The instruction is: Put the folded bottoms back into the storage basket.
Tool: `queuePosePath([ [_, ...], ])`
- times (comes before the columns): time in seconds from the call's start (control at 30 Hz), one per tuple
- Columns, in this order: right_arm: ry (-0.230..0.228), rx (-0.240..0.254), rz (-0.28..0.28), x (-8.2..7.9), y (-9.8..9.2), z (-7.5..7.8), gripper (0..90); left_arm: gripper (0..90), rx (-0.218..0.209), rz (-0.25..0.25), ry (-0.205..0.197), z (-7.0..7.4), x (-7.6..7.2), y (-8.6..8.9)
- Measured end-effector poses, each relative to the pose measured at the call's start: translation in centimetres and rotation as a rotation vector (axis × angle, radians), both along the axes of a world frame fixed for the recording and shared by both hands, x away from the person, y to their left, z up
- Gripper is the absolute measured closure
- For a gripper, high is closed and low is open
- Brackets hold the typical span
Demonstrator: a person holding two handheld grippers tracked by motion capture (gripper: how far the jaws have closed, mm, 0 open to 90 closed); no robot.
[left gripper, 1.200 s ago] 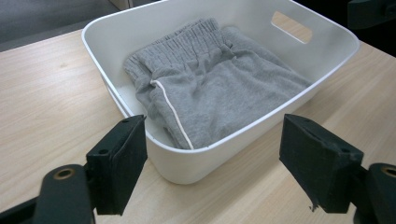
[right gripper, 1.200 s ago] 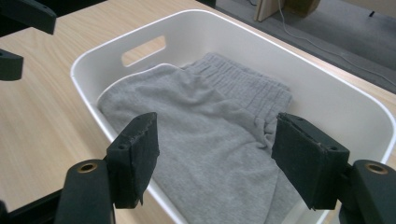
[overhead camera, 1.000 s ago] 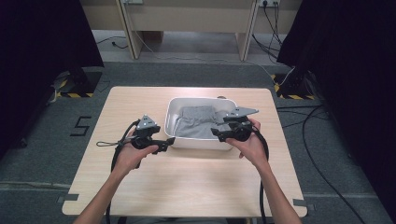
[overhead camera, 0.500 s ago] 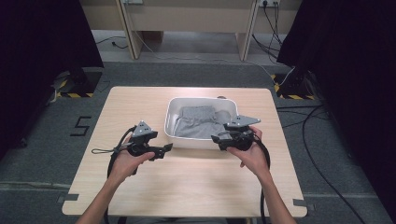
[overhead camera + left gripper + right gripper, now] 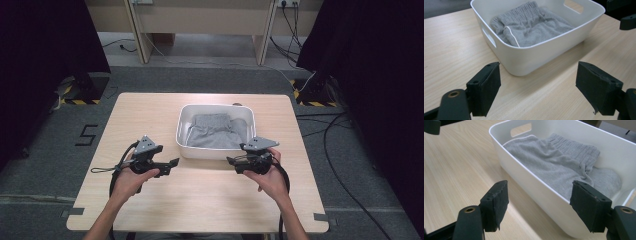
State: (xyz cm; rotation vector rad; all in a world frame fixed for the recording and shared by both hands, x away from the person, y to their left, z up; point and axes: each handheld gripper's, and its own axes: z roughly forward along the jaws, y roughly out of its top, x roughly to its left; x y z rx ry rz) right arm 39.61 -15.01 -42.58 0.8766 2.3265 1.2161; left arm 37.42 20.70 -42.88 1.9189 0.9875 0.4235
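Note:
A white plastic bin (image 5: 185,145) stands on the wooden table (image 5: 200,200), with folded grey shorts (image 5: 216,132) lying inside it. The shorts (image 5: 531,25) show an elastic waistband and white piping, and in the right gripper view the shorts (image 5: 554,165) spread across the bin (image 5: 529,180). My left gripper (image 5: 172,162) hovers open near the bin's front left corner (image 5: 521,65), nothing between its jaws. My right gripper (image 5: 231,161) is open just in front of the bin's near wall, also empty.
The table's near half is bare wood (image 5: 200,210). Cables (image 5: 107,172) trail from each gripper toward the front edge. Grey carpet (image 5: 40,165) surrounds the table, with more cables (image 5: 345,150) on the floor at right.
Both hands have drawn back from the bin toward the table's front edge and sunk a little. Both grippers were over or at the bin's rim; now they sit in front of it.

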Motion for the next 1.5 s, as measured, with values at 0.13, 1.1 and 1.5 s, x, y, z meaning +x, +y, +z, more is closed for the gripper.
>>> queuePosePath([
  [0.13,0.007,0.009,-0.008,-0.6,-0.5,-0.5,31.3,19.5,-0.011,0.002,-0.004,-1.1,-0.6,0.1],
  [1.1,0.006,-0.016,-0.021,-3.4,-2.2,-2.5,30.3,19.2,0.032,-0.005,0.028,-5.0,-3.1,0.9],
  [1.5,0.047,-0.037,-0.046,-4.5,-3.0,-4.6,29.9,18.9,0.025,0.008,0.054,-6.7,-4.6,2.4],
])
